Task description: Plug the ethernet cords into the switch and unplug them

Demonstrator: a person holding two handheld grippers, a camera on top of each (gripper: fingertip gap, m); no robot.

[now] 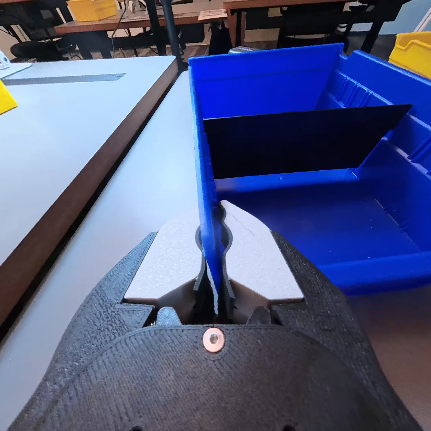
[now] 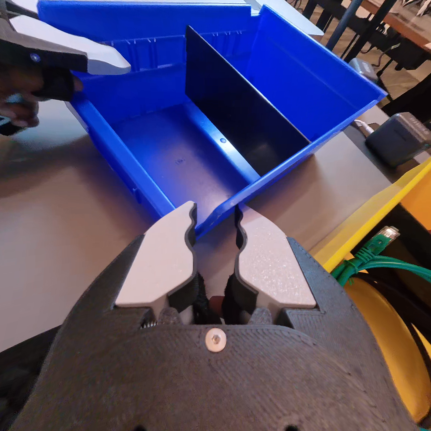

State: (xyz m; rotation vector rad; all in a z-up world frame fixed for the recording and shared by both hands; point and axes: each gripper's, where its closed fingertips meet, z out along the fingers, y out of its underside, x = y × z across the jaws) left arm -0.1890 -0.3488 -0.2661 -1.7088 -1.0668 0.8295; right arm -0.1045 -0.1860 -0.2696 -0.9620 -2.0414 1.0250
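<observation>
A blue bin (image 1: 268, 77) with a black divider (image 1: 291, 142) stands on the grey table (image 1: 140, 186). My left gripper (image 1: 211, 217) is shut on the bin's left side wall, one finger outside and one inside. It also shows in the right wrist view (image 2: 109, 60), at the bin's far corner. My right gripper (image 2: 214, 207) is open at the near corner of the bin (image 2: 291, 58). The rim runs slantwise between its fingers with a gap beside it. A green ethernet cord (image 2: 373, 247) with a clear plug lies in a yellow bin (image 2: 363, 214) to the right. No switch is clearly seen.
A dark grey box (image 2: 401, 140) with a white cable sits on the table right of the blue bin. A second table (image 1: 58, 116) adjoins on the left. Another yellow bin (image 1: 412, 51) stands at the far right. Desks and chair legs fill the background. The left gripper's tips are roughly 20 cm from the right gripper's.
</observation>
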